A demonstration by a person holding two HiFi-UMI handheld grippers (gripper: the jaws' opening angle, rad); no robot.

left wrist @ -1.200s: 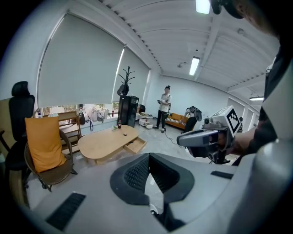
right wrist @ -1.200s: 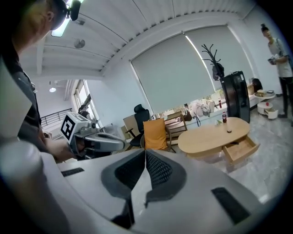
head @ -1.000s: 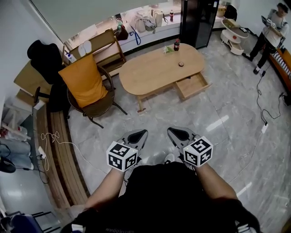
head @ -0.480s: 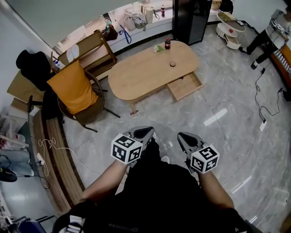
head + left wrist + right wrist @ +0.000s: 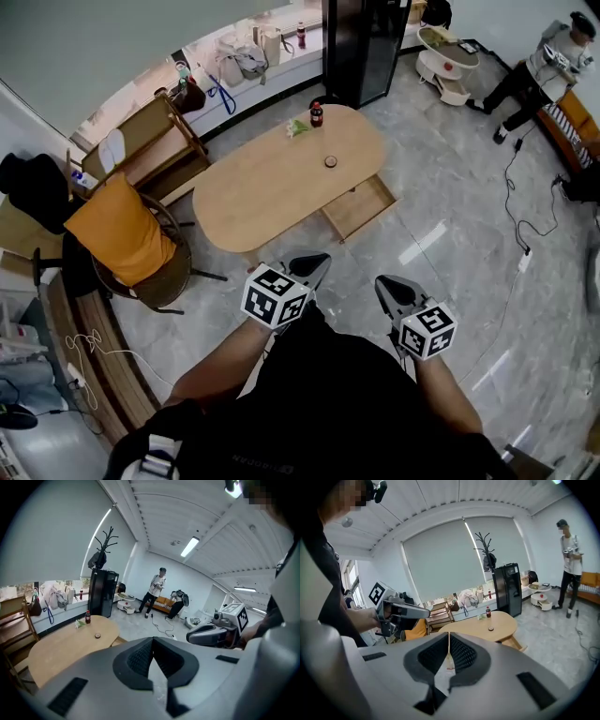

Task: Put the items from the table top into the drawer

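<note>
Standing well apart from the table (image 5: 253,192), the person held both tools low in front of the body. The left gripper (image 5: 314,262) had its jaws pressed together with nothing between them. The right gripper (image 5: 386,286) was likewise closed and empty.

Past them, the drawer (image 5: 358,206) hung pulled out from the table's near long edge, toward its right end. Its wooden bottom looked bare, so no item seemed stowed yet. On the top, a small round object (image 5: 330,161) lay nearest the drawer side, back from the edge. Farther off, near the far right end, a dark bottle (image 5: 317,114) stood upright. A small green item (image 5: 298,127) lay just beside the bottle; what it was could not be made out.

The step in hand was probably the approach, with nothing picked up so far. To do it well, the person would likely come up on the drawer side. One gripper should part its jaws before reaching over the top. The round object seemed the easiest first pick, being closest to the drawer. The bottle would want a grip around its body, kept upright so it does not tip. The drawer needed no pulling.

At the table's left end stood a chair with an orange cushion (image 5: 117,230), and a black cabinet (image 5: 361,47) rose beyond the far edge.
</note>
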